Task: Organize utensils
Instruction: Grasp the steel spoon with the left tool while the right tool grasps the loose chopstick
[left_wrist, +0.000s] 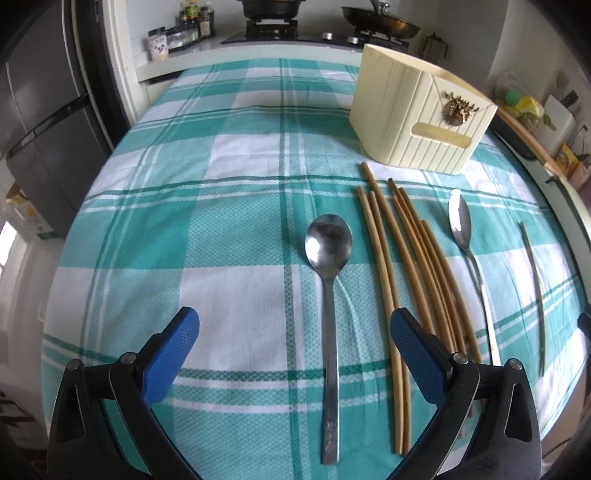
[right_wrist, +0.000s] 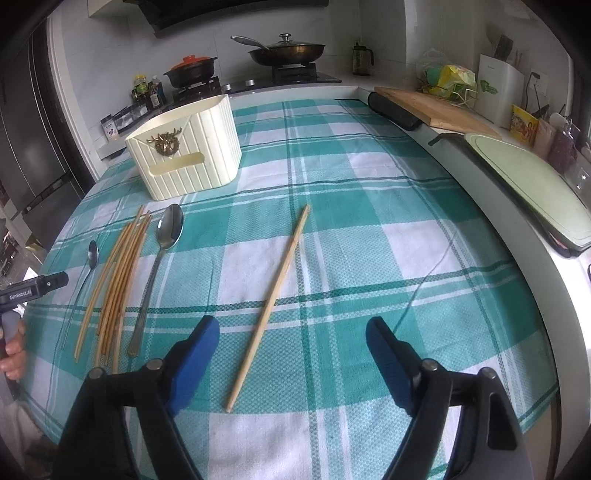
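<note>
left gripper (left_wrist: 293, 332) wide open, empty, over spoon (left_wrist: 328, 266), bowl toward holder (left_wrist: 421, 110) | right gripper (right_wrist: 291, 341) open, empty; lone chopstick (right_wrist: 271, 302) between fingers, lengthwise on tablecloth (right_wrist: 369, 258)

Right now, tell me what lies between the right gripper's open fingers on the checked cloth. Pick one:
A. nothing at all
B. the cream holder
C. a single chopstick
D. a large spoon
C: a single chopstick lies alone on the cloth between the open fingers of the right gripper, apart from the bundle of chopsticks and untouched.
</note>
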